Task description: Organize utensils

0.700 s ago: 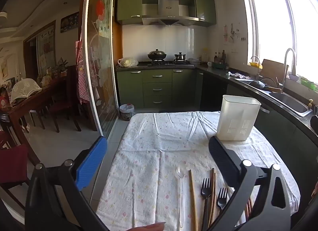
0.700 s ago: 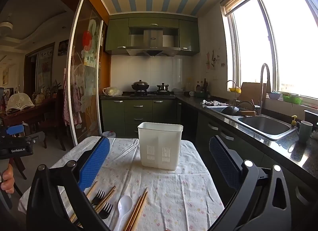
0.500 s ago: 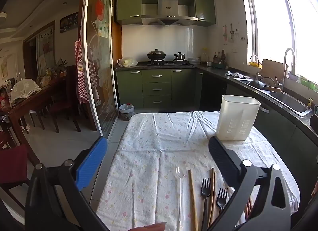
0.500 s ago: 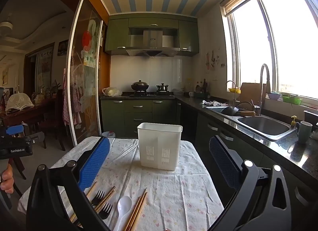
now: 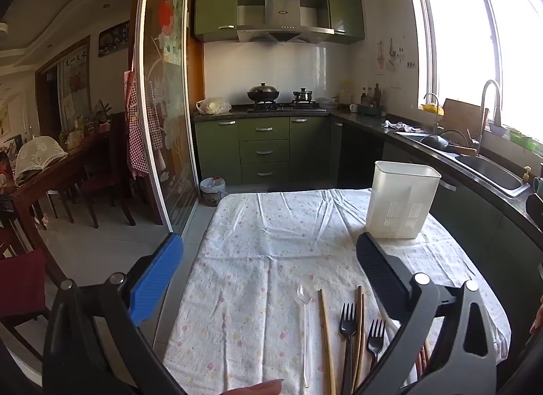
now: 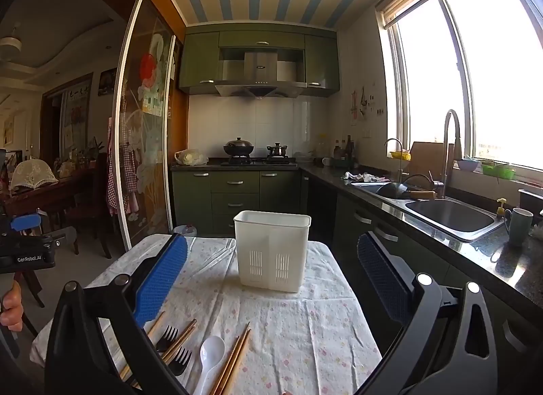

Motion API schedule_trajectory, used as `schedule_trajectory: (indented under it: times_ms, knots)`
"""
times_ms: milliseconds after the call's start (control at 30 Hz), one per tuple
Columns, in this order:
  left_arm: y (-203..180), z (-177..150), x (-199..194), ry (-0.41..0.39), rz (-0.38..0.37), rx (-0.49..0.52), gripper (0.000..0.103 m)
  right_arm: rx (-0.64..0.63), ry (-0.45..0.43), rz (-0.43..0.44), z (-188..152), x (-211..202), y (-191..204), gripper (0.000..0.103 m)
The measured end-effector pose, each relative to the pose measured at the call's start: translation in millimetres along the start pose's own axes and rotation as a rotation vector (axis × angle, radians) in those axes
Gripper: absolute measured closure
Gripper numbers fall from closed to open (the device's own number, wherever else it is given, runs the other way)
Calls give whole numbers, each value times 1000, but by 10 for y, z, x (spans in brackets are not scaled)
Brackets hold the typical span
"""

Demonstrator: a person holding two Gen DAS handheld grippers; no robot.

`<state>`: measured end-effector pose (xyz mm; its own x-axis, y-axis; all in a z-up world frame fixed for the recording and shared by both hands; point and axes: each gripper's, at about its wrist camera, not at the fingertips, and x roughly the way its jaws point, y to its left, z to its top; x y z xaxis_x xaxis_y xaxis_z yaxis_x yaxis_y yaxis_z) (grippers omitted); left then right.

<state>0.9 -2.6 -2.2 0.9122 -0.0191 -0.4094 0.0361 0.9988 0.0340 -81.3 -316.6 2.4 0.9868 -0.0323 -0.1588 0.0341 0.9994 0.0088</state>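
A white slotted utensil holder (image 5: 402, 200) (image 6: 272, 250) stands upright on the flowered tablecloth (image 5: 271, 245) (image 6: 315, 320). Near the front edge lie a clear spoon (image 5: 304, 306), wooden chopsticks (image 5: 326, 334) (image 6: 234, 361), two black forks (image 5: 348, 327) (image 6: 179, 359) and a white spoon (image 6: 211, 351). My left gripper (image 5: 268, 276) is open and empty above the utensils. My right gripper (image 6: 271, 279) is open and empty, facing the holder. The left gripper also shows in the right wrist view (image 6: 27, 245), held at the far left.
The table's left edge drops to the floor beside a glass sliding door (image 5: 166, 116). A dark counter with a sink (image 6: 448, 218) runs along the right, with a green mug (image 6: 517, 225). Green cabinets and a stove (image 5: 271, 106) stand behind. Dining chairs (image 5: 101, 184) stand left.
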Motion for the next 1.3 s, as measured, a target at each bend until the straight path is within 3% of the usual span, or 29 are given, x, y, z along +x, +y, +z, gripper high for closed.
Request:
schedule_trajectory:
  times_ms: [1300]
  knots:
    - [-12,-13,20,8,-5,4,6,-1,0,-1,6,30,1,4]
